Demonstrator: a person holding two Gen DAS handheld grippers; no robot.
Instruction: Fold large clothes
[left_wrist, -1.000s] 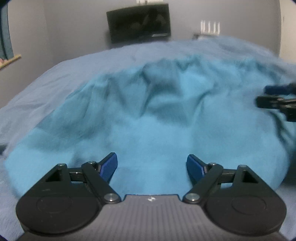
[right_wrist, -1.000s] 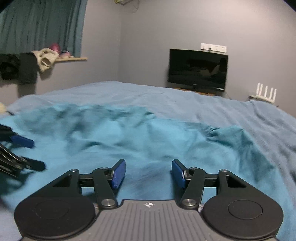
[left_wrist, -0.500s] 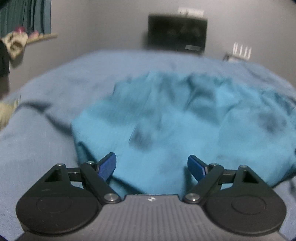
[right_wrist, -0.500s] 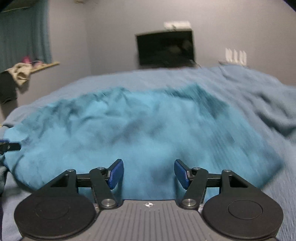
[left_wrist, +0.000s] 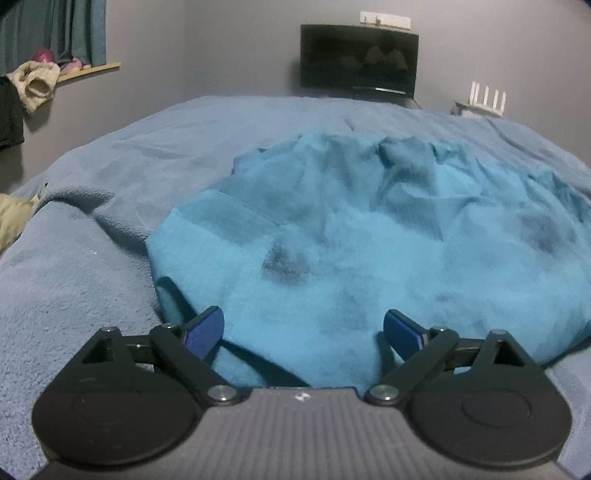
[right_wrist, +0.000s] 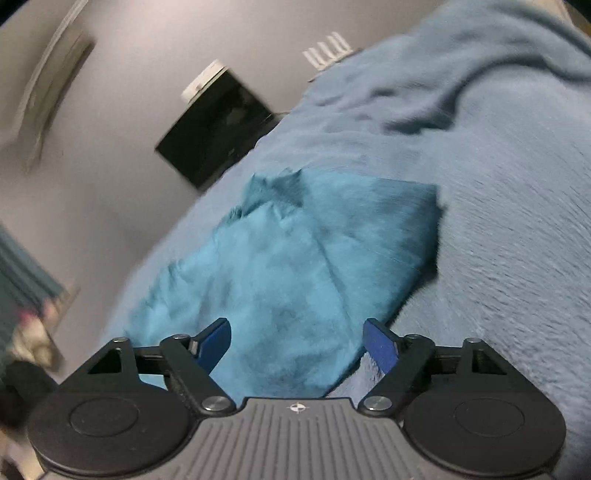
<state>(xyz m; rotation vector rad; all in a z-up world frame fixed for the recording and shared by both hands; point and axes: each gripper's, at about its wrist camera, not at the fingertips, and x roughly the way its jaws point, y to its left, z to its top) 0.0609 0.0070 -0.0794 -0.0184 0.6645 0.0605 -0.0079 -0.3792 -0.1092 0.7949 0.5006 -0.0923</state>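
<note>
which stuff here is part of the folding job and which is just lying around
Part of the job:
teal garment
left gripper, open
right gripper, open
blue blanket beneath it

Lying about:
TV
router
clothes on the shelf

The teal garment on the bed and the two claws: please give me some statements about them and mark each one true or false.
1. The left claw is open with no cloth pinched between its pads. True.
2. The right claw is shut on the teal garment. False: it is open, with the garment's near edge lying below it.
3. The teal garment lies on a blue-grey blanket. True.
4. The dark screen beyond the bed shows a bright picture. False: it is dark.
5. The garment is smooth and flat. False: its far part is wrinkled.
</note>
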